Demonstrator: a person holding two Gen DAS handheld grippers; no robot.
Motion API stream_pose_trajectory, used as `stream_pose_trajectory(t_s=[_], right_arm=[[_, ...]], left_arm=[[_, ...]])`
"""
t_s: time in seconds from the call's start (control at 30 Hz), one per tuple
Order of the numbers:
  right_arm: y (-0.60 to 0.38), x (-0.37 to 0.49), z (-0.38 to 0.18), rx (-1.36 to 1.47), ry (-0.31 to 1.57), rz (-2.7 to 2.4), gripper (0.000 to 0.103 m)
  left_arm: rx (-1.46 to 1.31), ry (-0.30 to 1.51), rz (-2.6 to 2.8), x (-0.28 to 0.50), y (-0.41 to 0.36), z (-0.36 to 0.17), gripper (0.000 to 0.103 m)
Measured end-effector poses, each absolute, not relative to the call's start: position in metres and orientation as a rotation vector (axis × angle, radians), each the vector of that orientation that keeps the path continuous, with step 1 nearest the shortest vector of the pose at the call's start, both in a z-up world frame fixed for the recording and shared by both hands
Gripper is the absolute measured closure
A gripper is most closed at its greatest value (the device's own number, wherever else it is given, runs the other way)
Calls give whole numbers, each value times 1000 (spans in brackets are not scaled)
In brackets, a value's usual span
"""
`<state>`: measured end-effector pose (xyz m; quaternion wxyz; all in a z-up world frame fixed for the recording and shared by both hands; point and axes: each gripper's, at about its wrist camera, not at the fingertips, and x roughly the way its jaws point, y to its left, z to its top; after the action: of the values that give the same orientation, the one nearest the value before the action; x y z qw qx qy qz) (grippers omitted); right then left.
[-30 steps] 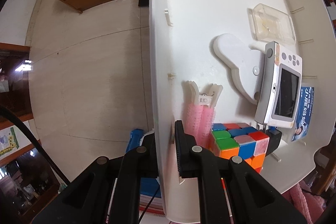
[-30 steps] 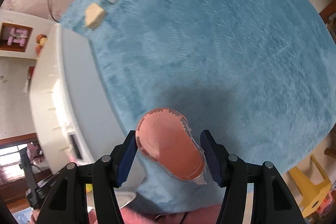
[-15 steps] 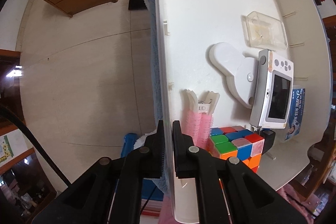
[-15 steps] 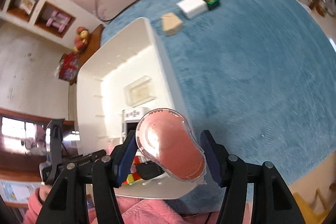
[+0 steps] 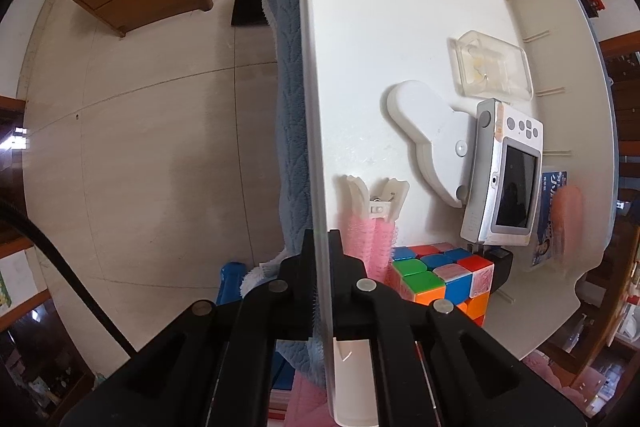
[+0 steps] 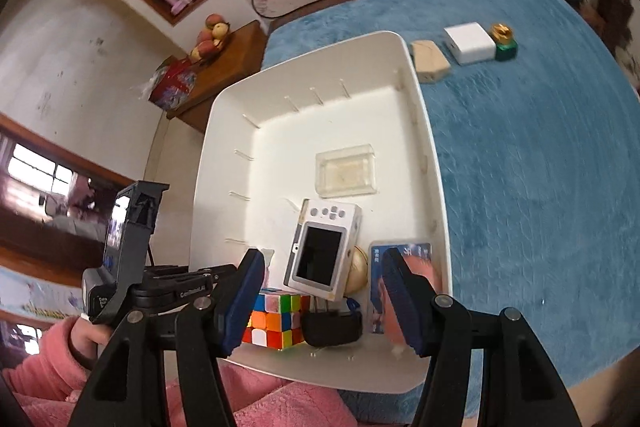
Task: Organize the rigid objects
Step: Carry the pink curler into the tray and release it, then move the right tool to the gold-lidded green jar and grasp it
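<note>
Up close in the left wrist view, the left gripper (image 5: 320, 267) is clamped on the near side wall of the white bin (image 5: 316, 107), one finger outside, one inside. Inside lie a pink hair roller clip (image 5: 374, 227) at 6 o'clock, a Rubik's cube (image 5: 436, 279) beside it, a white camera (image 5: 504, 175) at 3 o'clock, a clear plastic case (image 5: 490, 69) at 1 o'clock, and a blurred pink object (image 5: 566, 215) over a blue card (image 5: 550, 187) at the right wall.

From the right wrist view, the right gripper (image 6: 324, 291) hangs over the bin's near end with fingers spread wide and nothing between them; the pink object (image 6: 424, 275) shows, blurred, just inside the right finger. At 1 o'clock on the blue blanket (image 6: 540, 167) wait a beige block (image 6: 430, 61), a white box (image 6: 470, 43) and a green-and-gold bottle (image 6: 505, 41).

Risk: the blurred piece may bounce off the card, and the pinched wall could tip the bin.
</note>
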<state>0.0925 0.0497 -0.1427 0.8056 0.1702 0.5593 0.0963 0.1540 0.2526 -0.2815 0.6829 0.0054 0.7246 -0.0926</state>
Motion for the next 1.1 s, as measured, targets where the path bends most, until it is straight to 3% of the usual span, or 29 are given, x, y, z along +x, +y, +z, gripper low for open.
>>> stream_pose_trajectory(t_s=[0.4, 0.77, 1.1], right_arm=[[23, 103, -127, 252, 1119, 135, 35], [-34, 144, -87, -124, 970, 101, 24], [-77, 202, -80, -353, 914, 202, 23]], left_arm=[[14, 1650, -191, 158, 246, -278, 99], [3, 1656, -157, 165, 239, -277, 99], [24, 1651, -139, 168, 233, -276, 99]])
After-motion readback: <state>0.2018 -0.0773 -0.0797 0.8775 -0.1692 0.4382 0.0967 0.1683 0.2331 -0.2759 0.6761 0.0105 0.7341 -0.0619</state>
